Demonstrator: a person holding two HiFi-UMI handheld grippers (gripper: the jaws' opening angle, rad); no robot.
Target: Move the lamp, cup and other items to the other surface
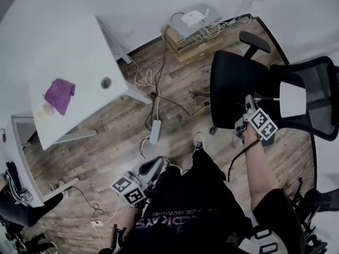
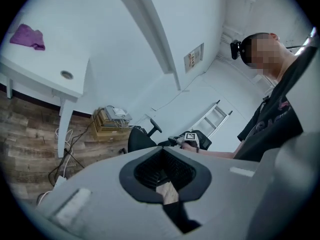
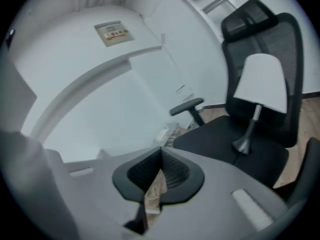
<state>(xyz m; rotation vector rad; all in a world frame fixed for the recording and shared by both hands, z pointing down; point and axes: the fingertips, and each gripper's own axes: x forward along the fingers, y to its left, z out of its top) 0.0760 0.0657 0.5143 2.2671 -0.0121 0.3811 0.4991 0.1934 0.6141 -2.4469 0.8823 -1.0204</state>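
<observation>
My right gripper point(image 3: 161, 153) is closed and empty. The lamp point(image 3: 259, 86) stands upright ahead of it on the seat of the black office chair point(image 3: 215, 139). My left gripper point(image 2: 162, 151) is also closed, holding nothing. A purple cloth point(image 1: 59, 94) lies near one end of the white worktop point(image 1: 85, 73), well apart from the chair.

So I count one lamp point(image 1: 292, 99), one office chair point(image 1: 233, 83), one purple cloth point(image 1: 59, 95), one white worktop point(image 1: 74, 41), one power strip point(image 1: 154, 132).
</observation>
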